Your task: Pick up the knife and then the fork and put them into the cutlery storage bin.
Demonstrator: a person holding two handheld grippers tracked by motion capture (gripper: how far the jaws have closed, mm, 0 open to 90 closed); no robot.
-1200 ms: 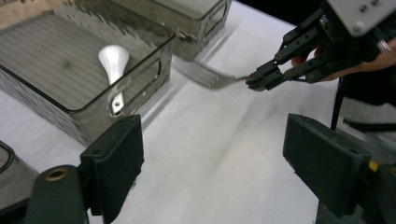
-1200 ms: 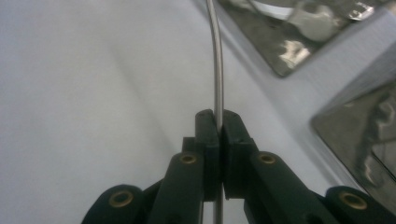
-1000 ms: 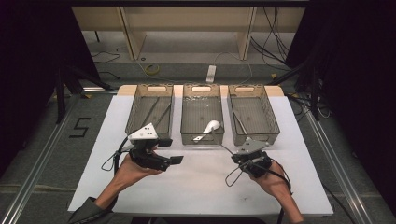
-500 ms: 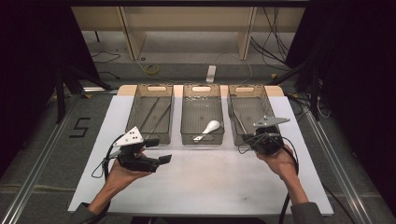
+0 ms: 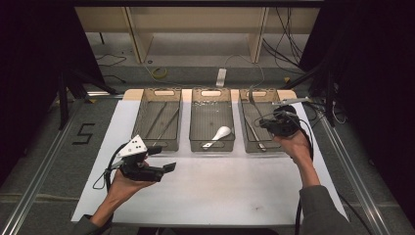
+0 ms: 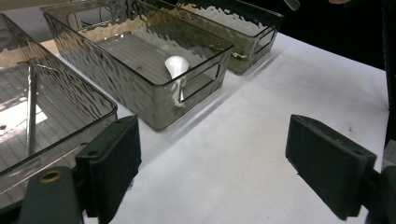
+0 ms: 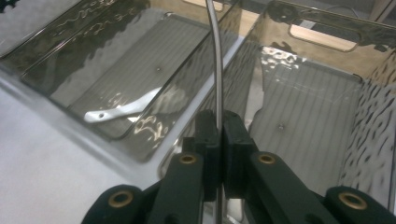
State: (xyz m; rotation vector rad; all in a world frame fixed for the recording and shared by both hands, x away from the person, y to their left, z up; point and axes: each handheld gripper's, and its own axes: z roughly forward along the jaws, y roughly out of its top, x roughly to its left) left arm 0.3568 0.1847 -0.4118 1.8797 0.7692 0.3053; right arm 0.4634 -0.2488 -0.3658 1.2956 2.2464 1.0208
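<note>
My right gripper [image 5: 266,121] hangs over the right bin [image 5: 244,144], shut on a thin metal utensil [image 5: 251,99]. In the right gripper view the utensil's slim handle [image 7: 216,65] rises straight out of the pressed jaws [image 7: 220,122]. A second metal utensil [image 5: 255,133] lies on that bin's floor. A white spoon [image 5: 219,134] rests in the middle bin [image 5: 211,93]; it also shows as the white spoon [image 6: 176,66] and the white spoon [image 7: 120,110]. My left gripper [image 5: 163,158] is held low over the white table near the front left, open, with bare tabletop between its jaws [image 6: 215,158].
The left bin [image 5: 142,115] holds thin metal utensils [image 5: 165,122], one seen as a rod [image 6: 31,107]. The three smoky bins stand in a row at the back of the white table sheet [image 5: 235,191]. Metal rails [image 5: 44,166] run along both sides.
The right gripper rose from the table's front and moved away to above the right bin, the metal utensil in its jaws. The left gripper drifted slightly left and lower.
</note>
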